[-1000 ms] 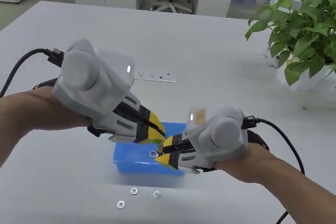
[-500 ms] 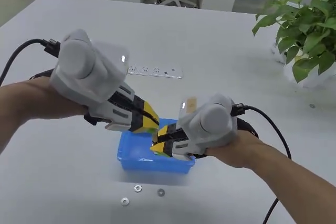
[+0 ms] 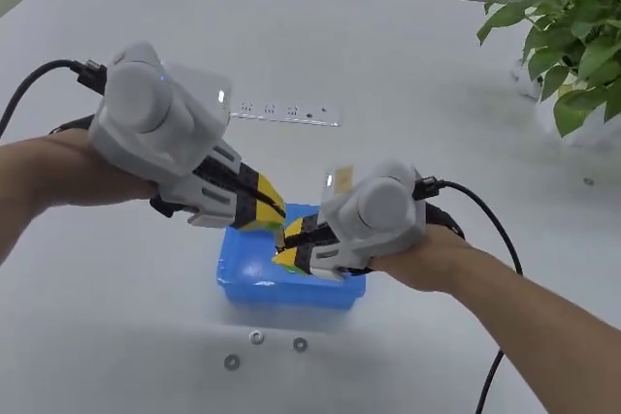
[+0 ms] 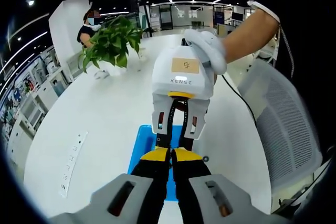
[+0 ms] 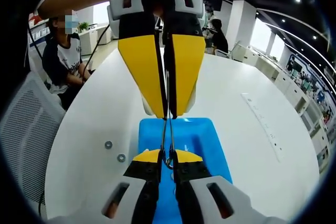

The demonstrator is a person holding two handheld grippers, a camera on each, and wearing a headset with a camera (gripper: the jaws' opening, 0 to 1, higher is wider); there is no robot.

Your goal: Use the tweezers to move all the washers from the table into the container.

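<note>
You are holding the grey-white left gripper (image 3: 270,215) in your left hand (image 3: 73,176), forearm coming in from the left, its yellow-and-black jaws angling down to the right and pinching thin black metal tweezers (image 5: 167,124). Your right hand (image 3: 427,259) is gripping the matching right gripper (image 3: 283,251), jaws pointing left, meeting the other's tips and narrowing to a slit around the tweezers' lower end.

The left gripper (image 3: 272,212) and the right gripper (image 3: 284,249) each have a rounded pale grey housing with a small lit indicator, black jaws ending in yellow pads (image 5: 142,61) and a black cable (image 3: 85,69) at the back, and the right one bears a tan label (image 4: 185,65) above the lettering KENSE.
</note>
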